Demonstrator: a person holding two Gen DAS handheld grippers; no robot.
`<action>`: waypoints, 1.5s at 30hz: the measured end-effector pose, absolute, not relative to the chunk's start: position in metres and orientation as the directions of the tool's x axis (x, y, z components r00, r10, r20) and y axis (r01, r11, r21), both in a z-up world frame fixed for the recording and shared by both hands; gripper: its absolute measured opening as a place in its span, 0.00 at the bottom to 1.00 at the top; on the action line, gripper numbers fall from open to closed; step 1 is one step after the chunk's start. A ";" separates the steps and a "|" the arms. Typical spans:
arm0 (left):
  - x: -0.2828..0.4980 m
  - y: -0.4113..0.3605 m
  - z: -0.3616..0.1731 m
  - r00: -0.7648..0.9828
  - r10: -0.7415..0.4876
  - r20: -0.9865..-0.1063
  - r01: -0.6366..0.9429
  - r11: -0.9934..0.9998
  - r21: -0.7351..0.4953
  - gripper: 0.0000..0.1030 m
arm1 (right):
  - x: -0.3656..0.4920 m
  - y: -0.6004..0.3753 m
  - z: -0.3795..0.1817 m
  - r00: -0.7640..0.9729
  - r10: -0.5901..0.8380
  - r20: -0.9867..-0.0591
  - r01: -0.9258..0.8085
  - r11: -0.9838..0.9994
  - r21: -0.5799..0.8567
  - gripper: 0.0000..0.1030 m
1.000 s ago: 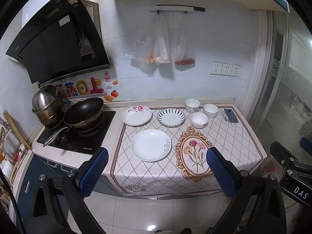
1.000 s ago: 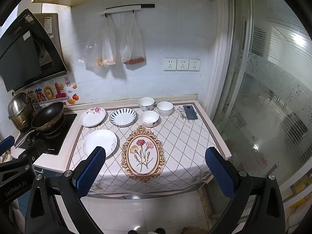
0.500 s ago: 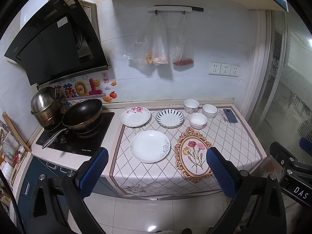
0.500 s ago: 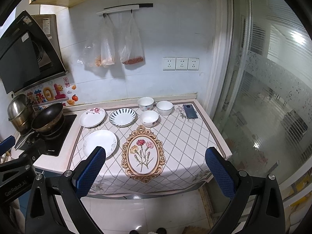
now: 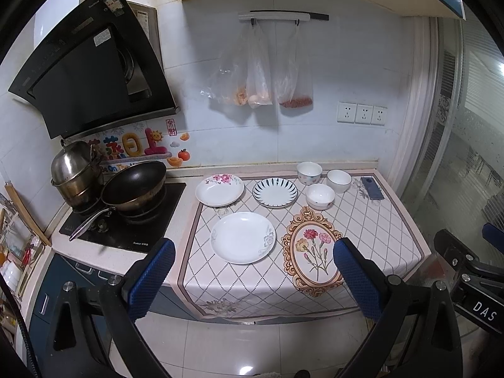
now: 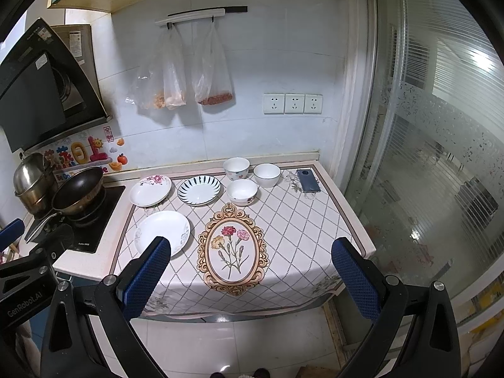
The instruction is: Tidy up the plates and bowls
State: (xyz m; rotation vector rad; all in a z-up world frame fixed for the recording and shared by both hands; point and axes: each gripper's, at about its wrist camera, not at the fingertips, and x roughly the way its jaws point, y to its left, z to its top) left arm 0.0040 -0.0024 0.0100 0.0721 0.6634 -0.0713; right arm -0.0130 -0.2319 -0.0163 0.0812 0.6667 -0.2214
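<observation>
Three plates lie on the clothed counter: a plain white plate (image 5: 242,237) (image 6: 163,232) in front, a pink-flowered plate (image 5: 219,189) (image 6: 150,190) and a blue-striped plate (image 5: 275,192) (image 6: 199,190) behind it. Three white bowls stand to their right: one at the back (image 5: 309,173) (image 6: 236,168), one beside it (image 5: 338,180) (image 6: 266,174), one in front (image 5: 320,196) (image 6: 242,191). My left gripper (image 5: 253,266) and right gripper (image 6: 250,264) are both open and empty, held in front of the counter, apart from everything.
A black wok (image 5: 134,186) and steel pots (image 5: 75,173) sit on the cooktop (image 5: 126,220) at left. A dark phone (image 5: 371,188) (image 6: 308,180) lies at the back right. Plastic bags (image 5: 261,72) hang on the wall. A glass door (image 6: 441,157) stands at right.
Both grippers have drifted slightly, so the counter sits a little lower and farther left in view. Nothing on the counter has moved.
</observation>
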 end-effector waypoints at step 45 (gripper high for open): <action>0.178 0.098 -0.130 0.598 0.071 -0.799 -0.058 0.997 0.045 0.98 | 0.131 -0.214 -0.147 0.689 0.150 -0.709 0.122 0.940 0.318 1.00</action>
